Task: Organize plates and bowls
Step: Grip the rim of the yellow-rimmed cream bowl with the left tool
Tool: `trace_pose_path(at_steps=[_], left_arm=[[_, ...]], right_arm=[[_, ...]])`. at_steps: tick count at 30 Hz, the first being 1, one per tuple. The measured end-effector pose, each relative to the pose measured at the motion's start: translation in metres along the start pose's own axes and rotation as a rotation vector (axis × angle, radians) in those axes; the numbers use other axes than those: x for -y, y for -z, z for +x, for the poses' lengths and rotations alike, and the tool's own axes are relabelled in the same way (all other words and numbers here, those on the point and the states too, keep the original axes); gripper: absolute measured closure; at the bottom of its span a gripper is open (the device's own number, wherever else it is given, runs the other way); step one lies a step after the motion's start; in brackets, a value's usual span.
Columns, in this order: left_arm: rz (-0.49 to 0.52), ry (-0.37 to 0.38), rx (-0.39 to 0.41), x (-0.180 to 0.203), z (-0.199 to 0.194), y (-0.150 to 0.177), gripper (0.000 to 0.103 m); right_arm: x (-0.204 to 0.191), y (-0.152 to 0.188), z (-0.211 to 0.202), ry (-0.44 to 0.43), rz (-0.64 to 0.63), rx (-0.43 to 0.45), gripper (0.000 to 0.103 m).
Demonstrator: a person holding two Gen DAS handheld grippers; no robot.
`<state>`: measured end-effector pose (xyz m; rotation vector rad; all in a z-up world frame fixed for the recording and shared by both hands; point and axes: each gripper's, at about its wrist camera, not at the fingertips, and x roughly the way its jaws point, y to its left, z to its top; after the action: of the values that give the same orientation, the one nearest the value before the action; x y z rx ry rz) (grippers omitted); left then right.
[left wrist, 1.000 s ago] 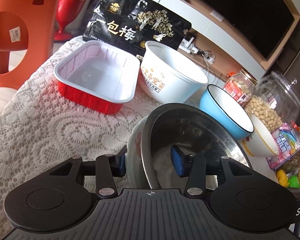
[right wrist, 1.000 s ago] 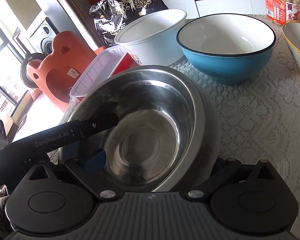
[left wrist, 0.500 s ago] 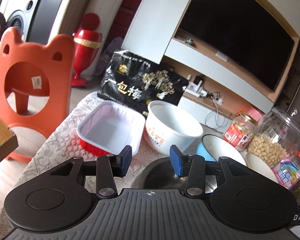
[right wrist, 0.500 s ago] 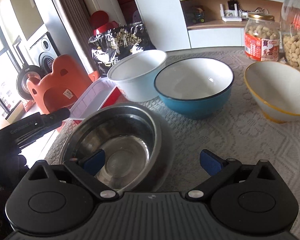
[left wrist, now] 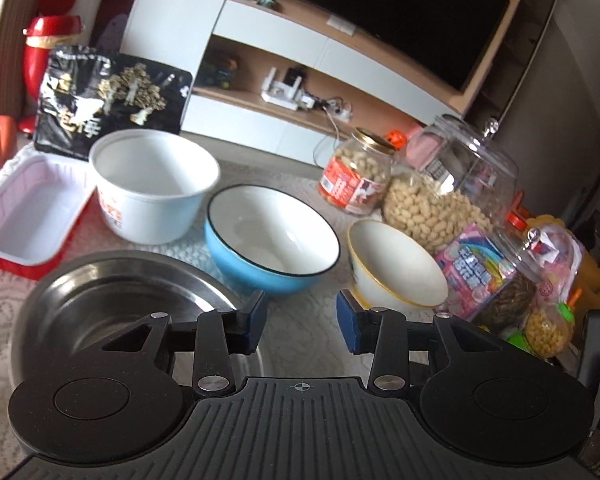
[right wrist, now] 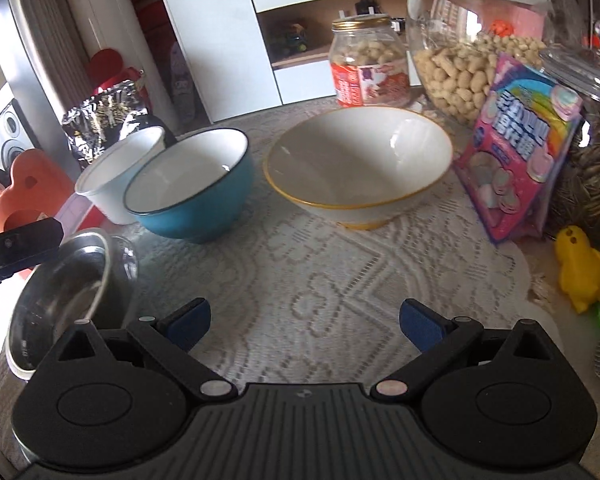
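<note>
A steel bowl [left wrist: 112,312] sits on the lace cloth at the near left; it also shows in the right wrist view [right wrist: 64,288]. Behind it stand a blue bowl [left wrist: 272,240] [right wrist: 192,188], a white bowl with a yellow rim [left wrist: 396,268] [right wrist: 360,164], a white tub [left wrist: 152,184] [right wrist: 116,176] and a red tray [left wrist: 28,216]. My left gripper [left wrist: 302,320] is open and empty, above the cloth just right of the steel bowl. My right gripper [right wrist: 304,322] is wide open and empty, above the cloth in front of the yellow-rimmed bowl.
Two peanut jars [left wrist: 356,176] [left wrist: 448,184], a pink sweets bag [right wrist: 524,152], a seed jar [right wrist: 592,168] and a yellow toy [right wrist: 580,268] crowd the right side. A black snack bag [left wrist: 108,100] stands at the back left. An orange stool [right wrist: 20,188] stands beyond the left edge.
Both grippers let go of the steel bowl and opened. They pulled back and swung right, so the steel bowl now rests on the cloth to the left of both.
</note>
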<state>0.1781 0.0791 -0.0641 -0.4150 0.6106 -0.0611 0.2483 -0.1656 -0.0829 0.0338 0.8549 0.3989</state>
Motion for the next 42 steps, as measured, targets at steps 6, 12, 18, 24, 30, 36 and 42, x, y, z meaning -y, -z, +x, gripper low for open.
trace_pose_path(at_steps=[6,12,18,24,30,36,42], left_arm=[[0.007,0.01,-0.093,0.02,0.041,0.002,0.061],[0.086,-0.013,-0.135,0.044,0.065,-0.004,0.061],[0.142,-0.021,-0.157,0.061,0.083,-0.012,0.061],[0.224,-0.04,-0.165,0.08,0.095,-0.014,0.061],[0.358,-0.006,-0.143,0.099,0.095,-0.03,0.061],[0.306,0.027,-0.129,0.094,0.128,-0.086,0.061],[0.354,-0.033,-0.291,0.096,0.21,-0.111,0.061]], right_arm=[[0.041,0.011,0.008,0.011,0.082,-0.079,0.002],[0.044,0.018,0.015,0.029,0.023,-0.127,0.0],[0.039,0.021,0.015,0.041,-0.033,-0.124,0.0],[0.053,0.013,0.014,-0.012,0.067,-0.14,0.0],[0.056,0.0,0.0,-0.061,0.071,-0.036,0.008],[0.048,-0.039,-0.012,0.123,0.001,0.11,0.008],[0.063,-0.073,0.023,0.127,0.082,0.09,0.024]])
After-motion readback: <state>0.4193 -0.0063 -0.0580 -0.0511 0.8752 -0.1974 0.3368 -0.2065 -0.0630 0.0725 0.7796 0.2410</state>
